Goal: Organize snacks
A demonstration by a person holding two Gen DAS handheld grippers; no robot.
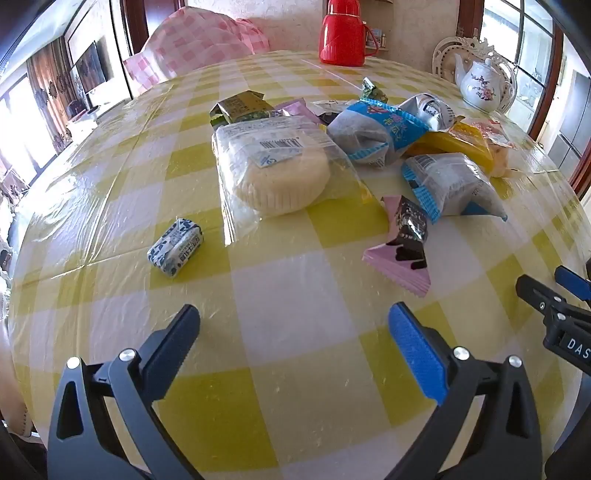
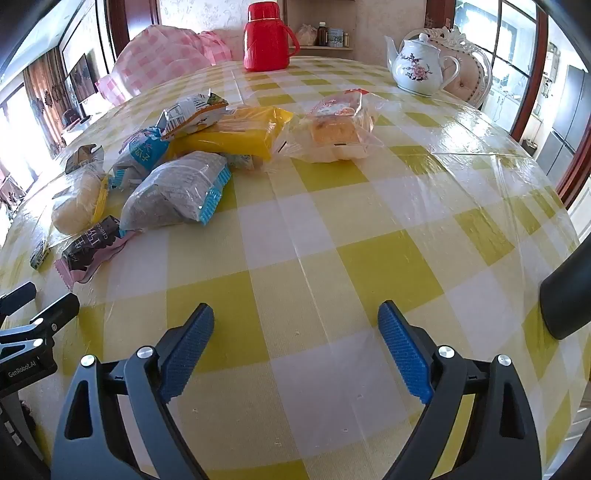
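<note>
A heap of wrapped snacks lies on the yellow-checked table (image 1: 295,369). In the left wrist view I see a pale round cake in clear wrap (image 1: 280,173), a small blue-white packet (image 1: 176,246) apart at the left, a pink chocolate wrapper (image 1: 404,243), two grey buns in blue-trimmed bags (image 1: 454,184), and a yellow pack (image 1: 458,144). In the right wrist view I see the grey bun (image 2: 173,192), the yellow pack (image 2: 236,136) and a clear-wrapped cake slice (image 2: 336,133). My left gripper (image 1: 295,332) is open and empty, short of the heap. My right gripper (image 2: 295,332) is open and empty over bare cloth.
A red thermos (image 1: 343,33) stands at the table's far edge, also in the right wrist view (image 2: 266,37). A white flowered teapot (image 2: 417,64) stands at the far right. A pink-checked covered chair (image 1: 195,44) is behind the table. A dark object (image 2: 569,295) intrudes at right.
</note>
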